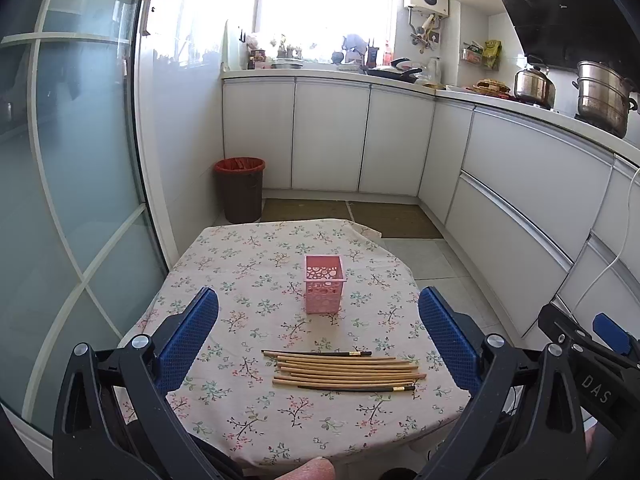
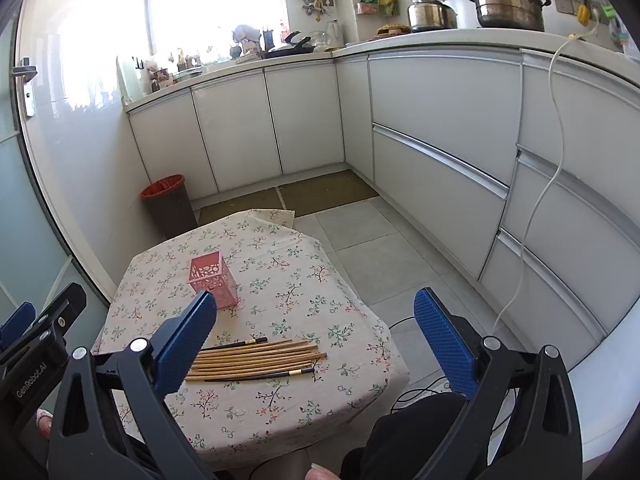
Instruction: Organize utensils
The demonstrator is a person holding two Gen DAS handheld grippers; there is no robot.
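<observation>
Floral cloth table (image 1: 256,420): perforated pink square holder (image 1: 324,289), wooden chopsticks (image 1: 344,370) flat.

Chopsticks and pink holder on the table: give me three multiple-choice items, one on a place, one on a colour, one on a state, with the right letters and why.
1. Where do the chopsticks lie relative to the pink holder?
A. Inside it
B. On the tablecloth, nearer the camera than it
C. On the floor

2. What colour are the two outermost chopsticks in the row?
A. Black
B. Red
C. White

3. How does the left hand-held gripper stand?
A. Shut on a chopstick
B. Shut on the holder
C. Open, holding nothing

Answers:
1 B: the row lies flat on the cloth, apart from the holder and in front of it.
2 A: a dark stick borders each side of the light wooden ones.
3 C: its blue pads are wide apart above the table with nothing between them.
</observation>
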